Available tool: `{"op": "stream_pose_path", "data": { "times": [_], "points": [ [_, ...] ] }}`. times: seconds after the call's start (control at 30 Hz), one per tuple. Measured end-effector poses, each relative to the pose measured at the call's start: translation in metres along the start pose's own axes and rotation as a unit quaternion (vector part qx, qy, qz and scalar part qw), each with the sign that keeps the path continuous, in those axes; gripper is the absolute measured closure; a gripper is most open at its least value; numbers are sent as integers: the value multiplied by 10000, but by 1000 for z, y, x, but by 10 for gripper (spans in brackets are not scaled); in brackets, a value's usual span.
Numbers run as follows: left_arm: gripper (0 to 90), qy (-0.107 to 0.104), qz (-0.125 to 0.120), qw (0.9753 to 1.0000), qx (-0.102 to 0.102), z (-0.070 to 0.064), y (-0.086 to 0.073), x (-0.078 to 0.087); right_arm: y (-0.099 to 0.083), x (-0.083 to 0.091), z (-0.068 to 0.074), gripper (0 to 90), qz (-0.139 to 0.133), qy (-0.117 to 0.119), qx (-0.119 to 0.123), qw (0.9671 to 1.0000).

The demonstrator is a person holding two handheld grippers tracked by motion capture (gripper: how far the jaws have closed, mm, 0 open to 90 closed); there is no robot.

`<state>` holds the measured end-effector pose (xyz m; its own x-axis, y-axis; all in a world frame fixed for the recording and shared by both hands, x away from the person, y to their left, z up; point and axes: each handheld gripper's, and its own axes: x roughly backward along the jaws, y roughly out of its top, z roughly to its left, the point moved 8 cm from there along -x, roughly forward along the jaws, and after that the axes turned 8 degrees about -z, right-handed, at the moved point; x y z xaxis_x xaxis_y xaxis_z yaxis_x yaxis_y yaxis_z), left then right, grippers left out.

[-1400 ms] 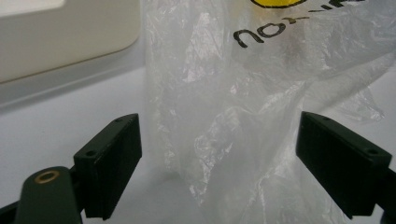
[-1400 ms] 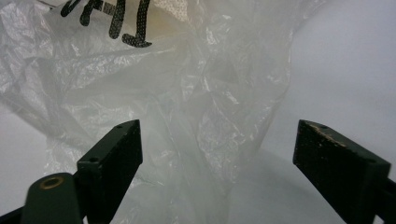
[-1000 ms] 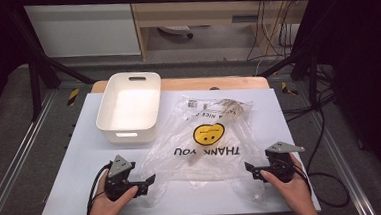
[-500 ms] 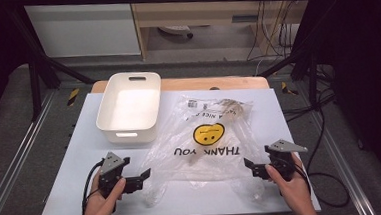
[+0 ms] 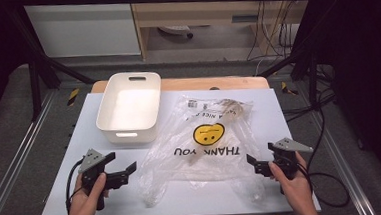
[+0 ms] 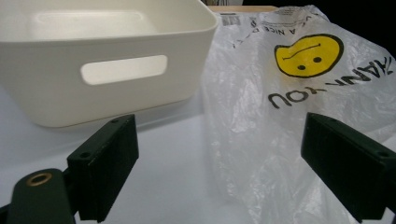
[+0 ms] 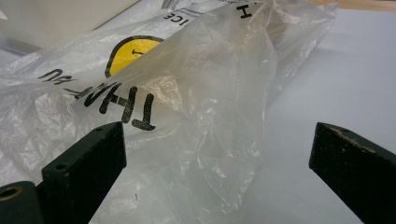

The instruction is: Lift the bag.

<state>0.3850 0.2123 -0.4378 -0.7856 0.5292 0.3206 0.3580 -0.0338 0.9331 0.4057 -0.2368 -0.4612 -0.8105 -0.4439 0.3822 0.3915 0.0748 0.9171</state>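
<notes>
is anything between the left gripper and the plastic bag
Nothing visible. The left gripper sits open on the bare table, with the plastic bag right ahead of its fingers. The white bin stands off to the side, behind the gap, not in it.

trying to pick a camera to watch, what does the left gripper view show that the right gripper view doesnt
Left gripper view alone: the white bin with its handle slot, and the left gripper, jaws wide open. Right gripper view alone: the right gripper, also open, right up against crumpled folds of the plastic bag. Both share the bag's yellow smiley face, the THANK YOU lettering and the pale tabletop.
</notes>
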Motion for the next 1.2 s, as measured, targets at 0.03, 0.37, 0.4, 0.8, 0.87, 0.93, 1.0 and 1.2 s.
{"op": "stream_pose_path", "data": {
  "times": [0.03,0.37,0.4,0.8,0.87,0.93,1.0,1.2],
  "points": [
    [109,44,-21,10000,15,4,1,2,0,0,0,53,-6,2,-4,10000],
    [76,327,-252,9990,178,31,9,19,5,4,-7,56,-139,-78,-11,9999],
    [70,340,-281,9989,182,33,10,20,5,5,-7,51,-152,-95,-44,9998],
    [65,580,-459,9965,392,58,12,38,7,11,-20,37,-304,-254,-160,9991],
    [66,614,-490,9960,421,62,12,42,7,12,-23,37,-328,-281,-182,9989],
    [67,639,-529,9954,473,66,12,44,7,13,-26,38,-352,-309,-224,9987],
    [67,663,-568,9948,523,70,11,47,7,14,-31,40,-368,-346,-236,9984],
    [67,720,-643,9938,558,79,9,53,5,18,-45,45,-433,-468,-354,9973]
  ]
}}
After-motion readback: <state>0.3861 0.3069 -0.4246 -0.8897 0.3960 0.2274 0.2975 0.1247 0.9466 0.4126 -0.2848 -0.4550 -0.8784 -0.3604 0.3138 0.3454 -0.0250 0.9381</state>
